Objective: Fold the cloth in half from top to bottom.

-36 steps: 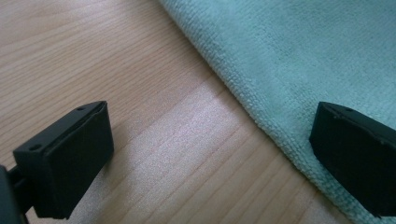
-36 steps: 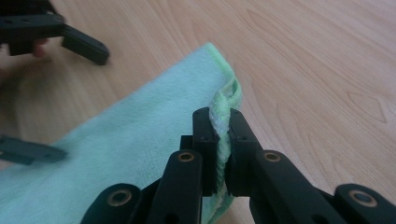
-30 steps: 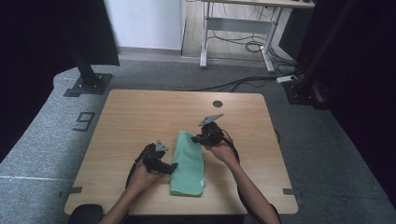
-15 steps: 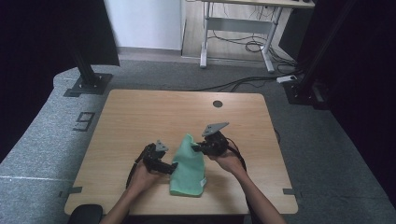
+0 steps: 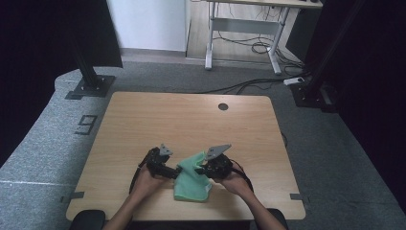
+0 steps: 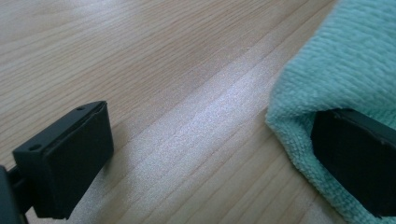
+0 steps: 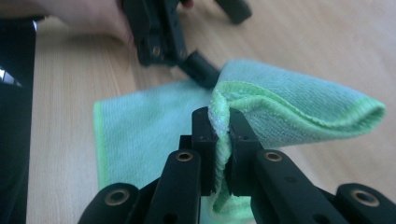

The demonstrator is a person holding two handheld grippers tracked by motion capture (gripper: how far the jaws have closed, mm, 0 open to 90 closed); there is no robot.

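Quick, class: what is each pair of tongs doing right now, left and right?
Left tongs: open, one jaw tucked in the cloth's fold, the other on bare table.
Right tongs: shut on the cloth's edge.

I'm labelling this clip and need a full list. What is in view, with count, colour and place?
cloth: one, mint green, near edge of the table, far end lifted and folded toward the person
table: one, light wood, centre of the room, round dark hole near its far edge
desk frame: one, white, on the floor beyond the table, cables beneath
floor number: one, dark, on grey carpet left of the table
left claw: one, black, open, one jaw under the cloth's edge
right claw: one, black, shut on the cloth's hem
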